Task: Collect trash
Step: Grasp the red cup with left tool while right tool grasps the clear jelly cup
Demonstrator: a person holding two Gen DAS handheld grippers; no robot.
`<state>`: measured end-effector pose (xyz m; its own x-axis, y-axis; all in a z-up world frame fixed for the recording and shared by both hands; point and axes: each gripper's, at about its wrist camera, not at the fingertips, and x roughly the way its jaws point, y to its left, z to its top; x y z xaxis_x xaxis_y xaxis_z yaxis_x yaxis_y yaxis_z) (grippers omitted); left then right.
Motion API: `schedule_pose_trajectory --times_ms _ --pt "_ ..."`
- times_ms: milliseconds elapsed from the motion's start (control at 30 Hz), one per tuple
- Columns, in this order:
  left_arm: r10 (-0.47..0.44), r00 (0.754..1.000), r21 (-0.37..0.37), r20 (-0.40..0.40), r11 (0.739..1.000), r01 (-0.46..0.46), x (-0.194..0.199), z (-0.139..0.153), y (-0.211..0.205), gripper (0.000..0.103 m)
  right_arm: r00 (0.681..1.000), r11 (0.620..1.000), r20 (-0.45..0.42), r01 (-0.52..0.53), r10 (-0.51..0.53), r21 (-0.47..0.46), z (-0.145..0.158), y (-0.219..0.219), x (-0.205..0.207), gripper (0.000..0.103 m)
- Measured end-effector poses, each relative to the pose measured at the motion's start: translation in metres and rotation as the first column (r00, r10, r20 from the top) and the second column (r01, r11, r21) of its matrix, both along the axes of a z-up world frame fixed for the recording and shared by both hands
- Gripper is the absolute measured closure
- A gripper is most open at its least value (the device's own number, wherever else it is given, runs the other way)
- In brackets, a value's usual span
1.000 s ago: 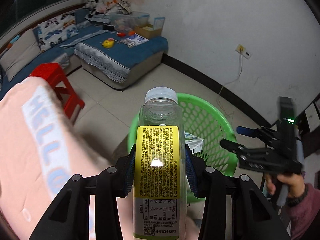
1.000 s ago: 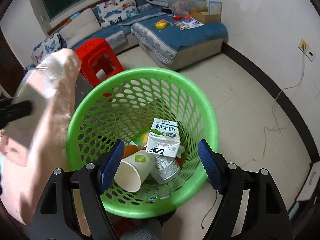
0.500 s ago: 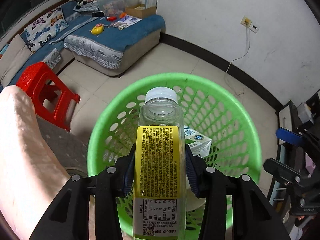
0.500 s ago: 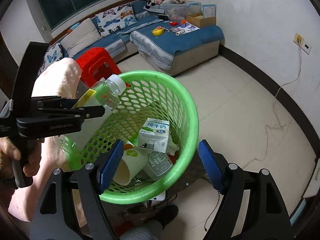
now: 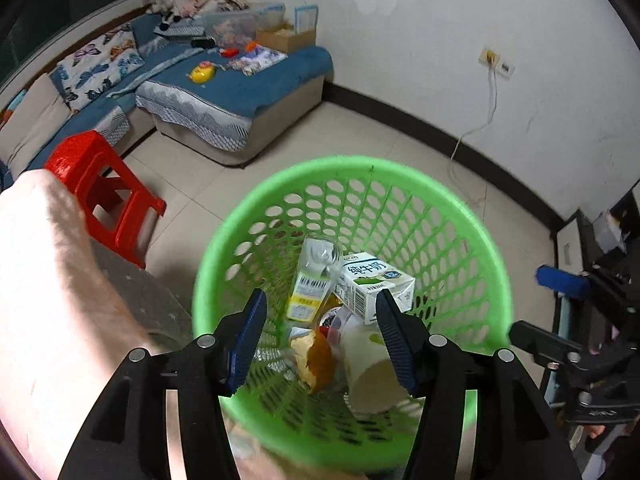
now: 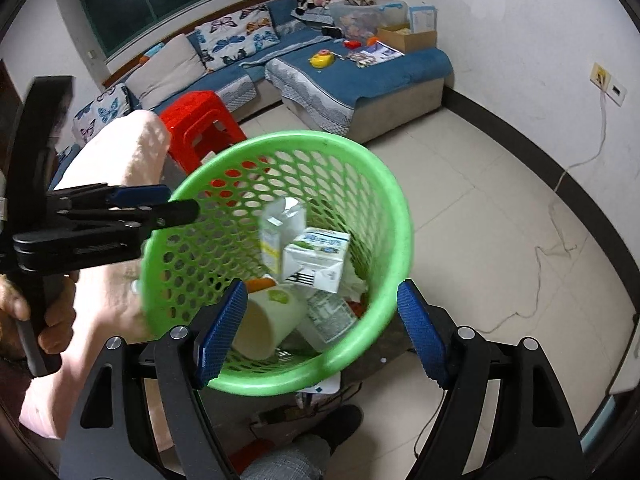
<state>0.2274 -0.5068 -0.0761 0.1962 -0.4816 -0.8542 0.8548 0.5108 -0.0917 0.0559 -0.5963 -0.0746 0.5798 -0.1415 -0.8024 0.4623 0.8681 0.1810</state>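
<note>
With both sets of tongs spread wide and empty, the left tongs [image 5: 320, 332] hang over the green basket [image 5: 460, 208], where the bottle [image 5: 312, 280] lies among collected trash; right tongs [image 6: 320, 328] wait alongside.

Even indoor light; fisheye-warped edges; basket [image 5: 472, 216] motion-blurred.

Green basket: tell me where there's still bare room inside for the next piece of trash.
Bare mesh shows along the green basket's far wall and left side, beyond the bottle. The near right is crowded: milk carton, paper cup and food scraps piled together.
</note>
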Motion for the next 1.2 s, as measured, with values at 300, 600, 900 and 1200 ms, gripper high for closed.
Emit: schedule_pose_trajectory --times_ms 300,600,900,1200 --pt "0.159 0.985 -0.082 0.065 0.985 -0.153 -0.009 0.051 0.116 0.042 0.995 0.995 0.037 -0.095 0.095 -0.006 0.021 0.050 0.012 0.024" --pt "0.391 0.911 -0.101 0.130 0.919 -0.380 0.001 0.064 0.257 0.041 0.958 0.959 0.052 -0.283 0.283 -0.012 0.039 0.131 0.070 0.023" --pt "0.633 0.747 -0.123 0.206 0.774 -0.621 0.032 0.085 0.388 0.028 0.892 0.894 0.059 -0.447 0.448 -0.030 0.051 0.216 0.134 0.021" --pt "0.814 0.569 -0.118 0.119 0.580 -0.806 0.072 0.077 0.492 0.019 0.819 0.821 0.048 -0.570 0.571 -0.032 0.054 0.292 0.194 0.020"
